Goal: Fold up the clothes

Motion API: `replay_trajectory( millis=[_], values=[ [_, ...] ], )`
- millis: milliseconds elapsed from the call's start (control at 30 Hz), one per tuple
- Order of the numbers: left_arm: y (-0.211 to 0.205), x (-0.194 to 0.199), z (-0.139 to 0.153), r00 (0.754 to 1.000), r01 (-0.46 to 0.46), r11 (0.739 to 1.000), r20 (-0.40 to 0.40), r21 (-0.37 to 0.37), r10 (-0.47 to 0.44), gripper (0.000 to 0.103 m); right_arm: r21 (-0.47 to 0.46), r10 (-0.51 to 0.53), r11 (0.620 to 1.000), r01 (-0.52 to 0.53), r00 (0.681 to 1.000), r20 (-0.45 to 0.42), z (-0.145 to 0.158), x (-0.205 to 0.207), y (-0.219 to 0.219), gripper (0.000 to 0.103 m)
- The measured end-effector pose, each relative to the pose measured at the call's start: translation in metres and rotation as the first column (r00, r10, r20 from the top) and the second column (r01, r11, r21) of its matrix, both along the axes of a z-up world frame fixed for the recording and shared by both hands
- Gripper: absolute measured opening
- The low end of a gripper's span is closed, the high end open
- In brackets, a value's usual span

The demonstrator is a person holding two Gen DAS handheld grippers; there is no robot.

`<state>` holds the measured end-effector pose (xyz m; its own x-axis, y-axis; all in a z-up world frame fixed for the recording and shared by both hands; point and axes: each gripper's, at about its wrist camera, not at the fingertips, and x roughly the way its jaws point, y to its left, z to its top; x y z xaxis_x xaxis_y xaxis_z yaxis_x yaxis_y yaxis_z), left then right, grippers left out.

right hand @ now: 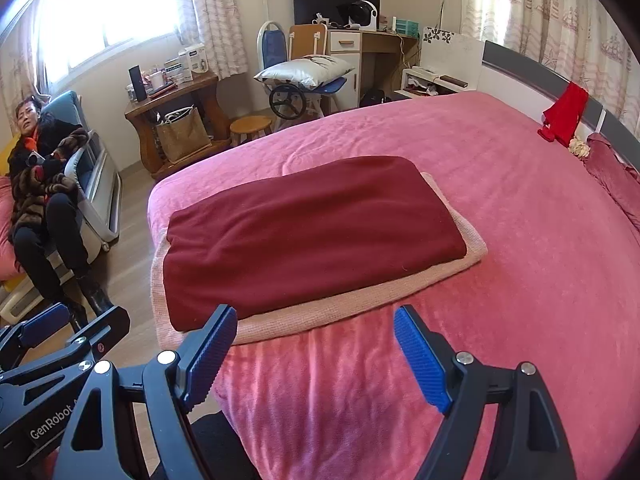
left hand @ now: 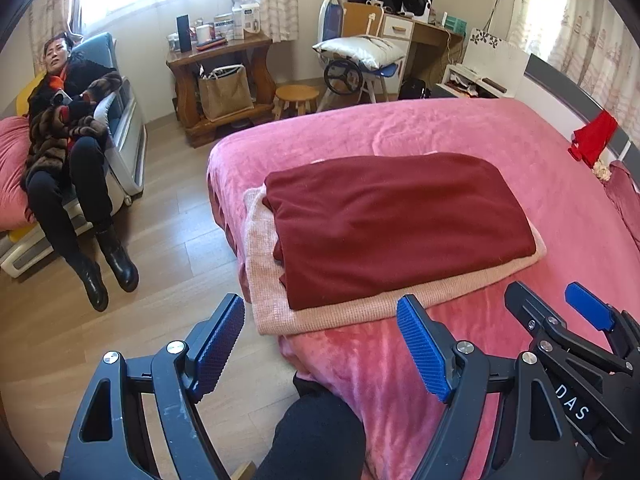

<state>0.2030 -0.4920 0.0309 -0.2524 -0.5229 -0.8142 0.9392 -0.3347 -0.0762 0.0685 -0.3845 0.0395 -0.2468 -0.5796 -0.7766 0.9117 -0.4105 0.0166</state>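
Note:
A folded dark red garment (left hand: 396, 224) (right hand: 312, 236) lies on top of a folded pale pink knit (left hand: 352, 312) (right hand: 320, 312), stacked near the corner of the pink bed (left hand: 520, 140) (right hand: 500, 208). My left gripper (left hand: 320, 320) hovers open just short of the stack's near edge, nothing between its blue pads. My right gripper (right hand: 316, 328) (left hand: 552, 300) is open too, held beside the left one, in front of the stack's near edge.
A person sits in a blue chair (left hand: 120, 120) at the left, legs stretched over the wooden floor. A red cloth (left hand: 592, 136) (right hand: 564, 120) hangs on the headboard. A wooden side table (left hand: 220, 68), stool (left hand: 296, 96) and desk (right hand: 360, 48) stand beyond the bed.

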Motion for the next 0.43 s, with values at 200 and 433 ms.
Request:
replay_trajectory(
  millis=[200, 433],
  values=[
    [-0.0028, -0.0009, -0.0008, 1.0, -0.005, 1.0, -0.009, 0.016, 0.005, 0.08, 0.008, -0.001, 1.0, 0.001, 1.0, -0.008, -0.0002, -0.0027, 0.0045, 0.083],
    [-0.0038, -0.0056, -0.001, 1.0, 0.018, 1.0, -0.02, 0.024, -0.018, 0.081, 0.012, -0.011, 1.0, 0.011, 1.0, -0.001, -0.0014, -0.008, 0.009, 0.083]
  ],
)
